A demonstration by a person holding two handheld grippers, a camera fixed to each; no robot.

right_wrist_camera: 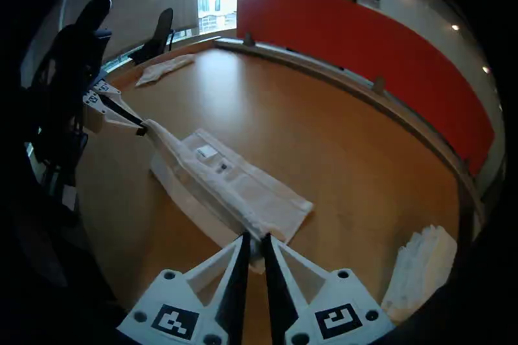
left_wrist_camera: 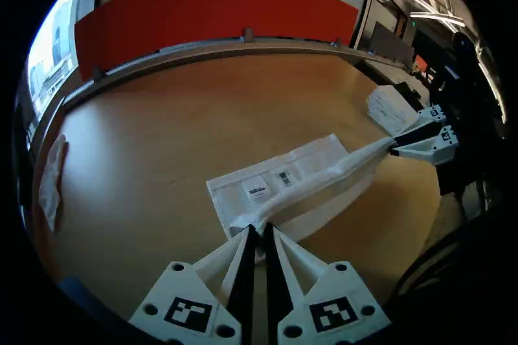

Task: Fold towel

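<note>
Left gripper (left_wrist_camera: 258, 233): fingers closed, pinching one end of the raised edge of a long white towel (left_wrist_camera: 294, 180). Right gripper (right_wrist_camera: 254, 241): fingers likewise pressed together on the opposite end of that same edge. In the left gripper view it sits far off to the right, tips clamped on the cloth. The towel lies about mid-way across the pale wooden worktop (left_wrist_camera: 168, 125), running lengthwise between the two grippers. The held edge is lifted off the surface and drawn fairly taut into a ridge. The other half rests flat on the wood, with shadow under the lifted part. Judgement: gripping both ends of one long edge keeps the cloth straight and stops the middle sagging, so the raised half can be carried over the flat half in a lengthwise fold. That fold looks under way, not yet laid down. The towel is thin and smooth, a narrow band with clean straight edges; how many layers it already has, cannot tell. A small pale label (left_wrist_camera: 254, 188) sits on the flat face near the left gripper's end. A stack of folded white towels (right_wrist_camera: 421, 267) lies near the right gripper, probably finished pieces set aside. A crumpled white cloth (left_wrist_camera: 52, 180) waits well apart at the worktop's edge, below the red partition panel (left_wrist_camera: 213, 15).
</note>
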